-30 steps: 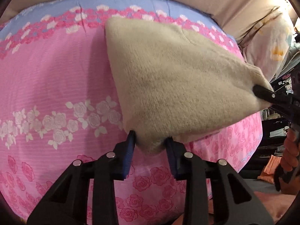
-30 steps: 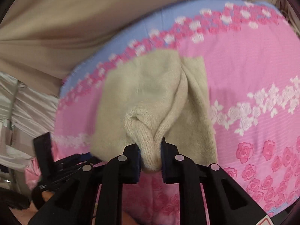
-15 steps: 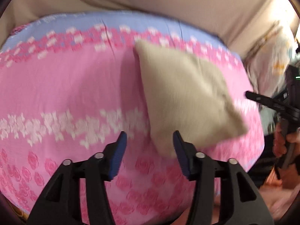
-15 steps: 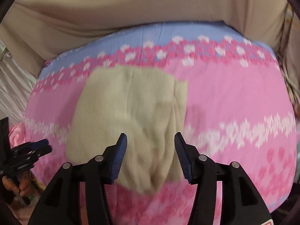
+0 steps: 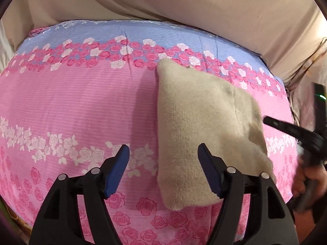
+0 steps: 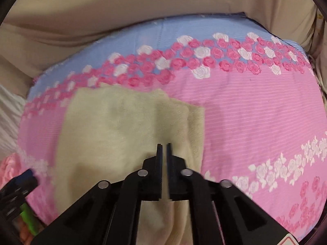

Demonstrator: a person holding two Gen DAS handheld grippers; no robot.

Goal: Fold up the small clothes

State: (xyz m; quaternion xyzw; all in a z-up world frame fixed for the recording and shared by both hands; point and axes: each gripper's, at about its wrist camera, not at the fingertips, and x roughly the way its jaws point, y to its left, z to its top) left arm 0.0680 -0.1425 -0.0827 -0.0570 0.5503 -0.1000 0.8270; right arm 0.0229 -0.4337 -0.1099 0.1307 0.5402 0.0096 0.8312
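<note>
A folded beige knit garment [image 5: 204, 126] lies flat on the pink floral sheet [image 5: 81, 106]. My left gripper [image 5: 163, 171] is open and empty, hovering just above the garment's near left edge. My right gripper [image 6: 164, 153] is shut with nothing between the fingers, above the garment [image 6: 122, 134] near its right side. The right gripper also shows at the right edge of the left wrist view [image 5: 269, 121], beside the garment. The left gripper's tip shows at the lower left of the right wrist view [image 6: 22, 180].
The sheet [image 6: 255, 122] covers a rounded cushion with a blue band at the far side. Beige fabric [image 5: 184, 4] rises behind it. A white cloth [image 6: 8, 122] lies off the left edge. Clutter sits beyond the sheet's right edge.
Both grippers let go of the garment and pulled back; it now lies folded flat on the sheet. The left gripper stays open; the right gripper opened, then closed empty.
</note>
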